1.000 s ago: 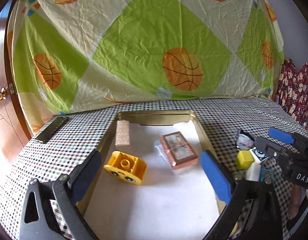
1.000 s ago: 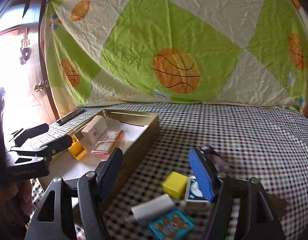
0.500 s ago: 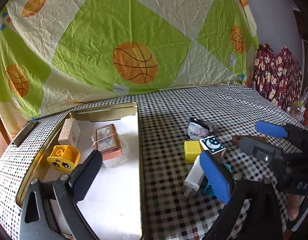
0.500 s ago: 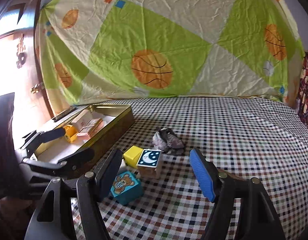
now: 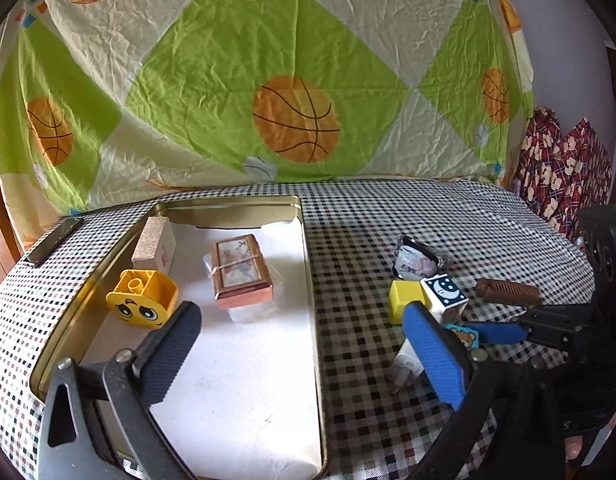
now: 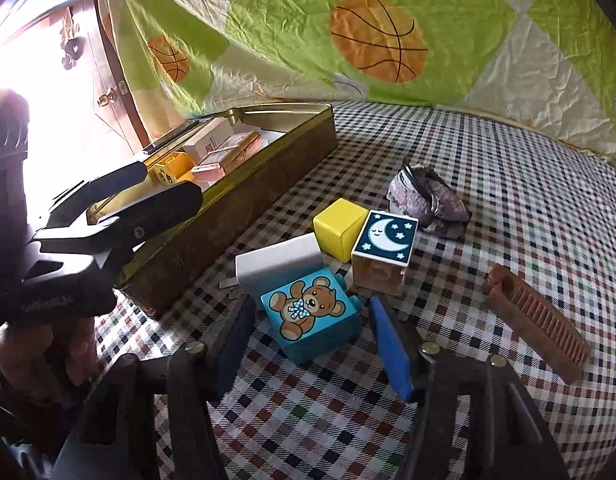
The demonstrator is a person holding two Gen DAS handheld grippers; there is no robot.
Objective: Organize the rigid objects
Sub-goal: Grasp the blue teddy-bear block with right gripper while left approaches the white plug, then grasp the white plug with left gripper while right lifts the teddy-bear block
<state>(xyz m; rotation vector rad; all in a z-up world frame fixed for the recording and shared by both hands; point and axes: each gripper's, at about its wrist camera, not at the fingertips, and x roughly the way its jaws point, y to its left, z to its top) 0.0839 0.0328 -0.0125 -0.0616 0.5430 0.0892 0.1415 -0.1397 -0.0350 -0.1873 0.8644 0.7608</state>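
A teal bear block (image 6: 312,320) lies on the checked cloth, between the fingers of my right gripper (image 6: 310,305). Its jaws are closing, and thin gaps still show on both sides of the block. Touching or close behind the block are a white plug (image 6: 279,264), a yellow cube (image 6: 340,232) and a moon block (image 6: 384,248). My left gripper (image 5: 297,316) hangs open and empty over the right rim of the gold tin (image 5: 308,264). The tin holds a yellow face brick (image 5: 141,298), a copper framed box (image 5: 241,272) and a beige box (image 5: 153,244).
A brown comb (image 6: 536,332) lies right of the blocks and a crumpled grey wrapper (image 6: 428,200) behind them. A dark flat bar (image 5: 53,238) rests left of the tin. A basketball-print sheet hangs behind the table. A hand holds the left gripper's handle (image 6: 47,344).
My right gripper came down and tipped forward over the bear block, and its jaws narrowed around it. My left gripper swung right, from the tin's middle to its right rim.
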